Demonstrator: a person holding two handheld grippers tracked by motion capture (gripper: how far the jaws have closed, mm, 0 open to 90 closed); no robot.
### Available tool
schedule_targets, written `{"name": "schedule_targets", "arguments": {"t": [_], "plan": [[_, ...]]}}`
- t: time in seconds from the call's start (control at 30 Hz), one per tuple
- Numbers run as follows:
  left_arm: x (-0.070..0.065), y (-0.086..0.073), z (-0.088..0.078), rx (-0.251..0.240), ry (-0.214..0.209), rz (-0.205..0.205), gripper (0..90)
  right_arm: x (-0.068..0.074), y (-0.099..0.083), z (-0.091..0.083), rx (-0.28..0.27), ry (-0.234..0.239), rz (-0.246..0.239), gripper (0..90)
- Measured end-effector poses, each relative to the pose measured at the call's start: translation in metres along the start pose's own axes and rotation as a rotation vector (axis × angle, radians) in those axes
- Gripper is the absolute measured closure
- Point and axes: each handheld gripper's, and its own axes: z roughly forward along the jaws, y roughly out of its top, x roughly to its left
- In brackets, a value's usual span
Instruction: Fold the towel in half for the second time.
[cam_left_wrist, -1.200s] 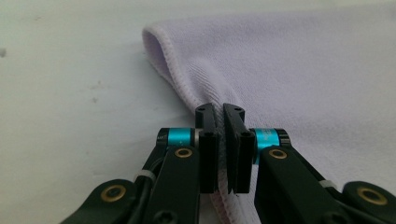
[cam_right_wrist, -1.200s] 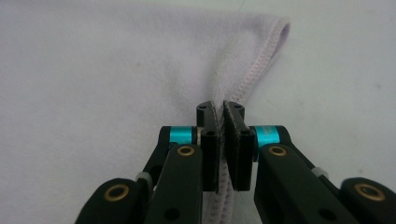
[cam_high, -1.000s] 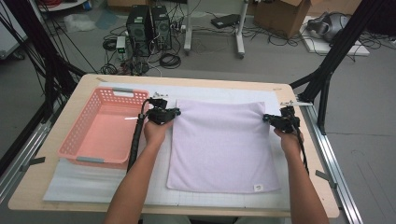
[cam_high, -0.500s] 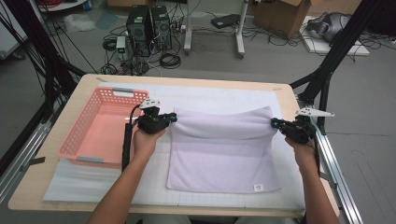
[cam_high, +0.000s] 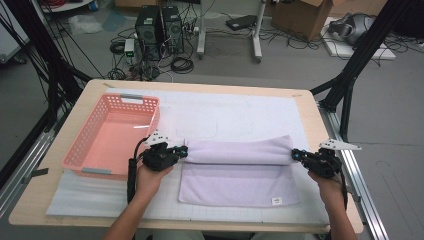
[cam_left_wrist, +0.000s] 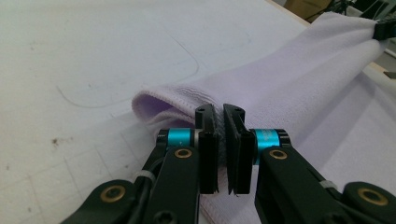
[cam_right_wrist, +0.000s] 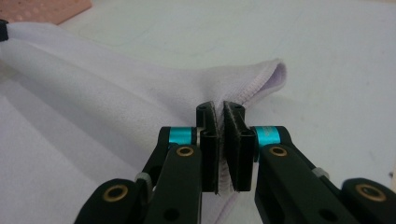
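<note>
While both far corners are coming back toward me, I'm keeping the left gripper (cam_high: 184, 151) and right gripper (cam_high: 296, 155) pinched on the lilac towel (cam_high: 240, 172), now half-folded over itself beside the pink basket (cam_high: 107, 140).

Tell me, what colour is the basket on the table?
The basket is salmon pink, clearest in the high view.

The table (cam_high: 310, 107) is covered by a white mat (cam_high: 240, 112); on the mat are laid a pink basket (cam_high: 107, 135) and, right of the basket, a lilac towel (cam_high: 235, 185).
</note>
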Motion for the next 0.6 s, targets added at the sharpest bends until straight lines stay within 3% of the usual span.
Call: {"name": "schedule_targets", "arguments": {"t": [0.17, 0.27, 0.37, 0.47, 0.6], "plan": [[0.004, -0.015, 0.001, 0.014, -0.002, -0.031, 79.1, 0.000, -0.013, 0.004, 0.050, 0.007, 0.026, 85.2], [0.004, -0.014, 0.000, -0.012, 0.023, -0.035, 55.3, 0.003, -0.014, 0.008, 0.075, -0.022, 0.001, 80.3], [0.005, -0.008, 0.001, -0.050, 0.030, -0.043, 42.6, 0.004, -0.009, 0.007, 0.060, -0.061, 0.007, 62.3], [0.009, 0.002, 0.003, -0.066, 0.038, -0.049, 40.5, 0.003, 0.000, 0.005, 0.027, -0.081, 0.033, 50.9], [0.017, 0.017, 0.014, -0.071, 0.039, -0.071, 39.8, 0.001, 0.012, 0.014, 0.061, -0.105, 0.017, 45.3]]}}
